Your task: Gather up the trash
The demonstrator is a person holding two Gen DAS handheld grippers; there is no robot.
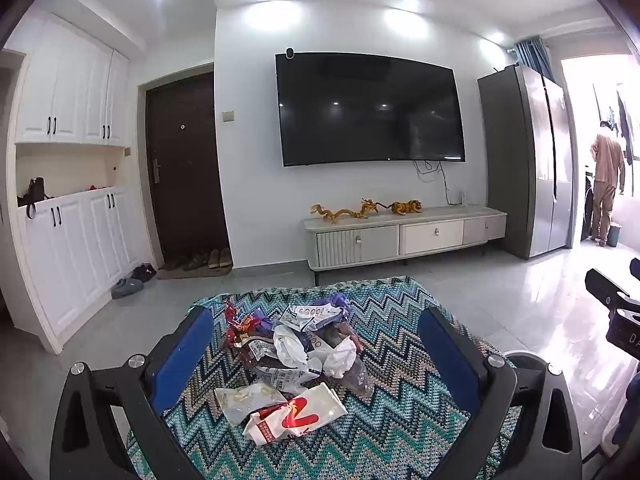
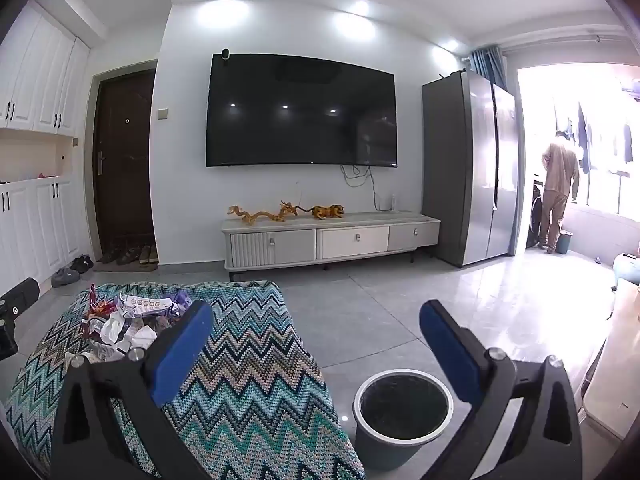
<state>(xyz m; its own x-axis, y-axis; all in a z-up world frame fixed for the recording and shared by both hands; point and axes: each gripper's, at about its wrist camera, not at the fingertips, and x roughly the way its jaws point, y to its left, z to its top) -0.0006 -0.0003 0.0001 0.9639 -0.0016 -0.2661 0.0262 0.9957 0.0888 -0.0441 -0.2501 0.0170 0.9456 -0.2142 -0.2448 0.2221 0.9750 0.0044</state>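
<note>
crumpled wrappers heaped on the zigzag blanket (white, red, purple), grey bin upright beside it

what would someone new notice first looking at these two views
First the heap of crumpled wrappers on the zigzag-patterned blanket, framed between the left gripper's open blue fingers. Next the big dark TV on the wall facing the cameras, above a low cabinet bearing golden dragon figurines. In the right wrist view, a dark-lined trash bin stands on the tiled floor right of the blanket, between the open right gripper's fingers.
</note>
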